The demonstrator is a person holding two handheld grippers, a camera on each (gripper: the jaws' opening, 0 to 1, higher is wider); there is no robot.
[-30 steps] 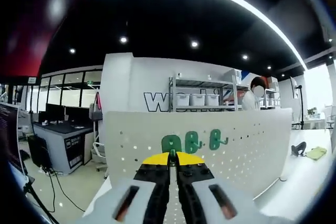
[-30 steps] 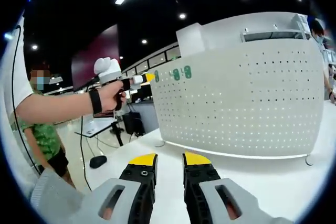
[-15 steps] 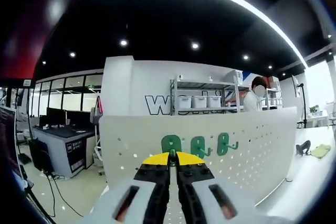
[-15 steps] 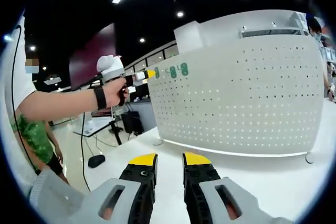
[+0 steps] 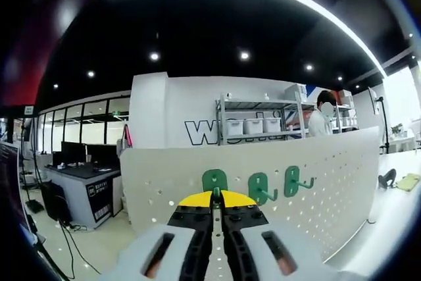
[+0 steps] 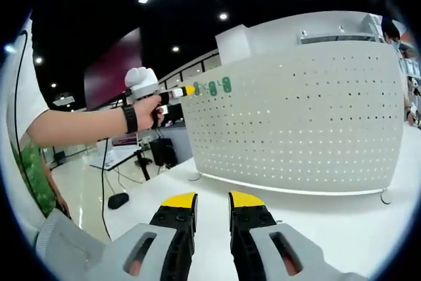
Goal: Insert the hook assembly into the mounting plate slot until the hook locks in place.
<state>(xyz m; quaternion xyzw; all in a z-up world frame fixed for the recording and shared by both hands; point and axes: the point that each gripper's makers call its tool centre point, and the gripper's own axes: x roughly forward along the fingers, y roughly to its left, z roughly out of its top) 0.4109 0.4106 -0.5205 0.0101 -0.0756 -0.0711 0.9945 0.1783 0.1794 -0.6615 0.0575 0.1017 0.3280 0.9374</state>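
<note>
While the left gripper [image 5: 216, 197] is raised to the upper left part of the white pegboard [image 5: 329, 182], its yellow-tipped jaws are closed together on a green hook [image 5: 214, 180], whose rounded plate lies against the board just above the jaw tips. To the right of that hook, along the same row of holes, two more green hooks [image 5: 261, 187] and [image 5: 295, 180] already hang from the board with their prongs pointing outward. In the right gripper view, reading from the left, a person's hand [image 6: 146, 111] with a dark wrist strap holds the left gripper [image 6: 186, 90] level against the board's upper left corner, where the green hooks [image 6: 220, 86] sit in a short row. Farther right, the pegboard [image 6: 302, 123] curves across the scene and stands on small feet on the white desk [image 6: 342, 218]. Low in the same view, the right gripper [image 6: 212, 203] hovers above the desk, well apart from the board, its jaws a little way apart with nothing between them. The step in hand appears to be the insertion itself. Whether the hook's tabs are fully seated cannot be told. The next move likely calls for a firm push inward and down until it locks, and only then a release.
</note>
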